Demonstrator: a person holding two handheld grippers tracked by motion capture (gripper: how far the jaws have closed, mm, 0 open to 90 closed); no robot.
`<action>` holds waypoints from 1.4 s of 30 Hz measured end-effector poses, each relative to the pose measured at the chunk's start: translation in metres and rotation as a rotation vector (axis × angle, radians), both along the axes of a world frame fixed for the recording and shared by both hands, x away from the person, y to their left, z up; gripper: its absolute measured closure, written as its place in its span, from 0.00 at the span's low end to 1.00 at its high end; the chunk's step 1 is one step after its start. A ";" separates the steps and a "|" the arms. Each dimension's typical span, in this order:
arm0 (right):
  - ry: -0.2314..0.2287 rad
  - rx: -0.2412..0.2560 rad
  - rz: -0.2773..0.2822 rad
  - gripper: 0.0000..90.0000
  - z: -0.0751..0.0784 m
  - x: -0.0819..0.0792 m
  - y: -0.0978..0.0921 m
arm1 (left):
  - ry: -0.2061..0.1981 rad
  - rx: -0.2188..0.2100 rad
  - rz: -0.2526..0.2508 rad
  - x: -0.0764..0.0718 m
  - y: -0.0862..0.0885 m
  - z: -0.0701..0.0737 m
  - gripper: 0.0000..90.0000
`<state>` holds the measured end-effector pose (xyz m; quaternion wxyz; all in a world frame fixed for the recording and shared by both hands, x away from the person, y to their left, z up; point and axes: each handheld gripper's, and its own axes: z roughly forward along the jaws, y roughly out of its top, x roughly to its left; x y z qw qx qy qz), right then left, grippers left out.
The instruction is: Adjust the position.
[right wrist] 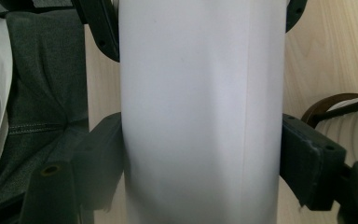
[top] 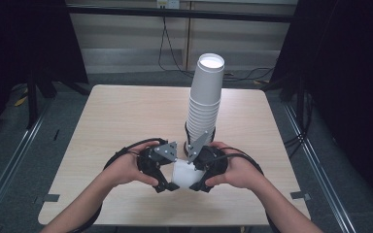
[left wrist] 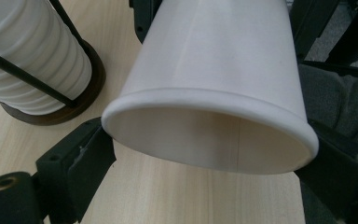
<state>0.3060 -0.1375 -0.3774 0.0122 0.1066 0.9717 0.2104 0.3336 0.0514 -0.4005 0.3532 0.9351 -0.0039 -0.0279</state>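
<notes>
White paper cup (top: 185, 174) is held clear of the stack of cups (top: 205, 104) and lies on its side between the two tools, low over the near part of the table (top: 116, 121). Left tool (top: 167, 186) has its jaws pressed against the cup at the rim end; in the left gripper view the rolled lip (left wrist: 209, 100) sits between both black jaws and touches them. Right tool (top: 200, 186) grips the same cup across its body, the jaws bearing on either side of the wall in the right gripper view. Judged from this, one cup is separated from the stack and is in both tools at once, as in a handover or a reorienting step; setting it down remains to be done, and I cannot tell where it is meant to go. The stack stands upright in its dark-based wire holder (left wrist: 51, 109) just beyond the hands, mouths downward. Cup condition: plain white, clean inside, rim round and undented, one vertical seam (right wrist: 249, 93) visible along the wall, no crushing evident under the jaws
</notes>
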 end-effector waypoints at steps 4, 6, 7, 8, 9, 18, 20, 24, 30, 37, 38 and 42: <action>0.006 0.021 -0.009 0.25 0.001 0.000 -0.004 | -0.003 -0.010 -0.011 0.000 0.002 0.002 0.08; -0.001 0.031 -0.007 0.25 0.001 0.001 -0.007 | 0.002 -0.028 0.002 0.001 0.003 0.002 0.08; 0.012 0.037 -0.012 0.25 0.002 0.000 -0.008 | 0.007 -0.035 0.006 0.001 0.004 0.002 0.08; 0.012 0.037 -0.012 0.25 0.002 0.000 -0.008 | 0.011 -0.040 0.006 0.002 0.006 0.003 0.08; 0.004 0.044 -0.013 0.25 0.002 0.001 -0.009 | 0.013 -0.055 0.015 0.002 0.006 0.003 0.08; 0.002 0.117 -0.033 0.25 0.001 0.003 -0.018 | 0.037 -0.094 0.033 0.006 0.012 0.005 0.08; -0.001 0.136 -0.037 0.25 0.000 0.003 -0.022 | 0.044 -0.107 0.039 0.007 0.014 0.003 0.08; -0.006 0.159 -0.050 0.25 0.001 0.004 -0.026 | 0.069 -0.137 0.051 0.008 0.017 0.001 0.08; -0.005 0.182 -0.064 0.24 0.002 0.006 -0.026 | 0.085 -0.186 0.074 0.010 0.017 0.000 0.08; -0.009 0.231 -0.045 0.24 0.004 0.004 -0.023 | 0.102 -0.204 0.071 0.011 0.015 -0.005 0.02; -0.010 0.237 -0.036 0.24 0.004 0.004 -0.022 | 0.107 -0.210 0.072 0.011 0.015 -0.005 0.01; -0.010 0.245 -0.030 0.24 0.003 0.003 -0.022 | 0.116 -0.217 0.066 0.011 0.015 -0.007 0.00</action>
